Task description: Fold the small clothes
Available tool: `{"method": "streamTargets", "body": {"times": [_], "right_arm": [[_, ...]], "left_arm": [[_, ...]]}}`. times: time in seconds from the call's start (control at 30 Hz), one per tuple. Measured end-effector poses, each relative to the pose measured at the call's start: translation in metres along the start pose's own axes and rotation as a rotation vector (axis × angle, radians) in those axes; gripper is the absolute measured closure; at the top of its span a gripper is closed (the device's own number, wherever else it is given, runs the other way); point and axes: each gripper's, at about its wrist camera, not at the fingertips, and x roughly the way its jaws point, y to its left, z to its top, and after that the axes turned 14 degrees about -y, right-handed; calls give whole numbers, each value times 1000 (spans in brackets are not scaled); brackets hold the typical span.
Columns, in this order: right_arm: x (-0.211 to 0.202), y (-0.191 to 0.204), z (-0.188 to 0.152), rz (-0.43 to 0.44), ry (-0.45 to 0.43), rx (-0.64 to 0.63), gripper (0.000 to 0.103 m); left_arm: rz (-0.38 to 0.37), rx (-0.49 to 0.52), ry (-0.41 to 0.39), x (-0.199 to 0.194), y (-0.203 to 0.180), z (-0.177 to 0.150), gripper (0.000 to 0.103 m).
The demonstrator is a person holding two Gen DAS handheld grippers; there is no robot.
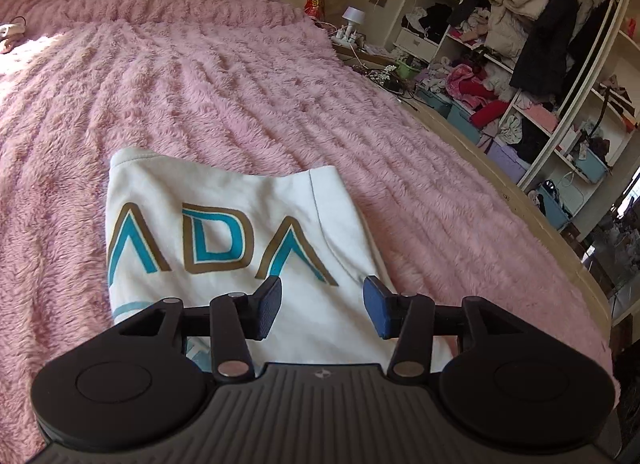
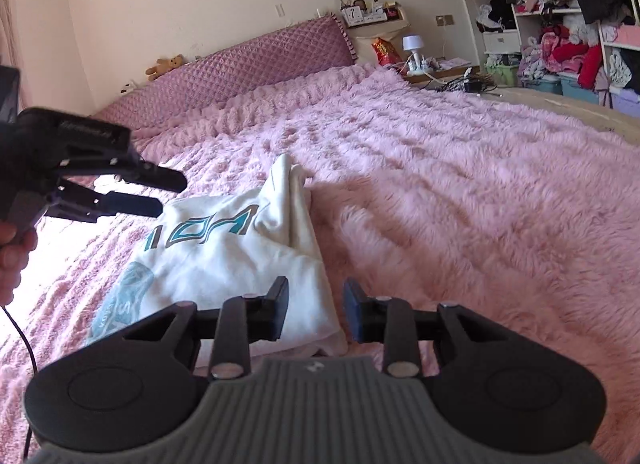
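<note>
A: Status? Where's the garment?

B: White sweatshirt [image 1: 224, 232] with teal and brown lettering lies on the pink fluffy blanket [image 1: 200, 83] of the bed, partly folded. From the right wrist view one side is turned in over the body, and a bunched flap [image 2: 292, 199] stands up at the far end, not flat.

A: Grippers?

B: Left gripper [image 1: 322, 306] has its fingers apart, nothing between them, hovering over the near edge of the sweatshirt. Right gripper [image 2: 316, 314] has its fingers apart too, a narrower gap, nothing in it; it sits over the garment's near right corner. Neither holds cloth.

A: So which step?

B: My read: between folds. One fold is laid and both grippers are free, lining up for the next grasp.

A: Left gripper visible from the other side?

B: Yes, in the right wrist view the left gripper [image 2: 170, 193] is above the far left side of the sweatshirt, clear of the fabric, with part of the person's hand [image 2: 12, 256] behind it.

A: Next move needs?

B: Probably flatten or tuck that raised flap first, or the next fold goes lumpy. Then pinch two corners of one edge, one gripper each, lift just clear and carry them across evenly. The plush pile may snag, so pinch cloth only, not blanket.

A: Progress?

B: Roughly midway, I'd guess. Still too wide and loose to call done.
</note>
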Motion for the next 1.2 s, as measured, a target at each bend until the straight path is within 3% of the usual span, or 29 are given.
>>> {"method": "streamTargets", "body": {"times": [0.1, 0.2, 0.33, 0.53, 0.57, 0.67, 0.8, 0.83, 0.87, 0.9, 1.03, 1.1, 1.2], "right_arm": [[4, -6, 1, 23, 41, 41, 72], [9, -12, -5, 25, 97, 105, 70], [10, -14, -14, 37, 118, 214, 66], [11, 1, -15, 25, 136, 196, 64], [13, 3, -13, 22, 137, 193, 64], [15, 8, -12, 9, 138, 172, 64], [20, 10, -13, -4, 144, 170, 65], [20, 11, -13, -8, 146, 166, 76], [20, 12, -14, -15, 148, 157, 99], [22, 14, -14, -25, 161, 140, 103], [12, 13, -3, -14, 122, 157, 103], [7, 11, 2, -6, 105, 165, 103], [20, 4, -12, -39, 177, 180, 103]], "left_arm": [[70, 151, -17, -50, 3, -31, 47], [94, 200, 2, -81, 6, -59, 46], [115, 209, 40, -85, 9, -89, 46], [137, 211, 48, -73, 21, -105, 49], [126, 185, 42, -75, 26, -107, 53], [98, 140, 37, -75, 30, -108, 78], [113, 205, 33, -75, 21, -113, 90], [114, 211, 27, -76, 19, -114, 92], [117, 212, 20, -77, 19, -114, 93], [119, 213, 15, -79, 18, -113, 94], [136, 208, -20, -90, 18, -103, 95], [139, 196, 7, -85, 22, -103, 95], [147, 189, 118, -60, 30, -118, 96]]}}
